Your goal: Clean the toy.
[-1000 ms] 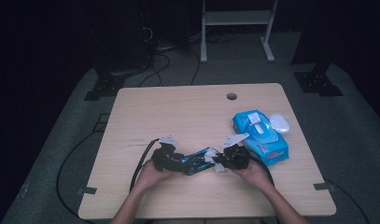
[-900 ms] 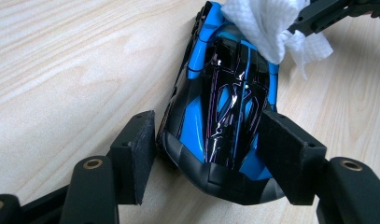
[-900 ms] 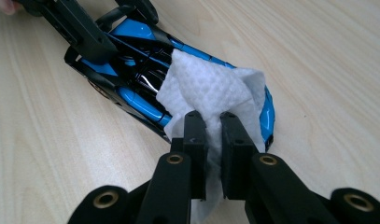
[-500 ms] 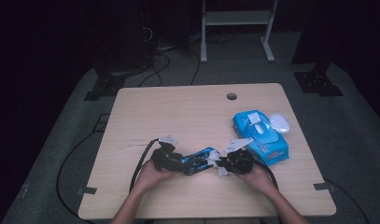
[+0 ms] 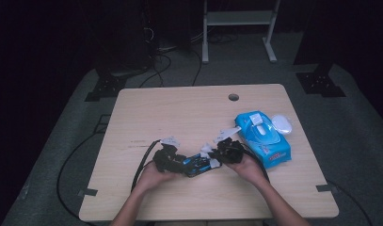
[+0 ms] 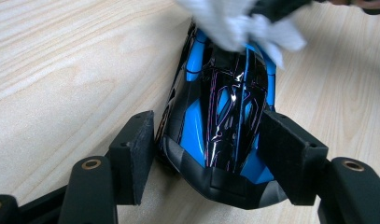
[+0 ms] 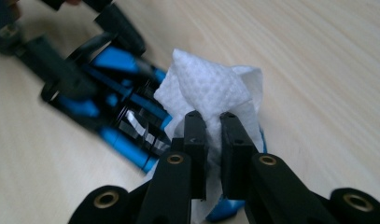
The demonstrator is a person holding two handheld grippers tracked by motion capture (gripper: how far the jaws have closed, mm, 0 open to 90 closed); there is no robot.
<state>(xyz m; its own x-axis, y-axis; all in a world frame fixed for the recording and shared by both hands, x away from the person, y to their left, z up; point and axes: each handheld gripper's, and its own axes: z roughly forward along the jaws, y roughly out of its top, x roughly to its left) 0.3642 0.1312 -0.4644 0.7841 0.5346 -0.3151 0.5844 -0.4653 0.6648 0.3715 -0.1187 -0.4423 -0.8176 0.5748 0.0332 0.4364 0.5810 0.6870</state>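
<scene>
Since the earlier frame, the right gripper (image 5: 216, 151) has shifted slightly beside the car (image 6: 220, 121), jaws clamped on a wipe (image 7: 211, 93) pressed to its far end — cleaning it. Left gripper (image 6: 211, 149) straddles the near end to steady it, jaws just closing, pads at its flanks. Both forearms converge low over the table (image 5: 179, 113), left of the wipe pack (image 5: 264, 136).

On the rectangular light wooden table (image 5: 179, 113), the blue-and-black toy car (image 5: 197, 164) lies near the front edge, the blue plastic pack of wipes (image 5: 267, 139) sits toward the right edge, and the small white oval lid (image 5: 282, 124) lies just behind the pack.
</scene>
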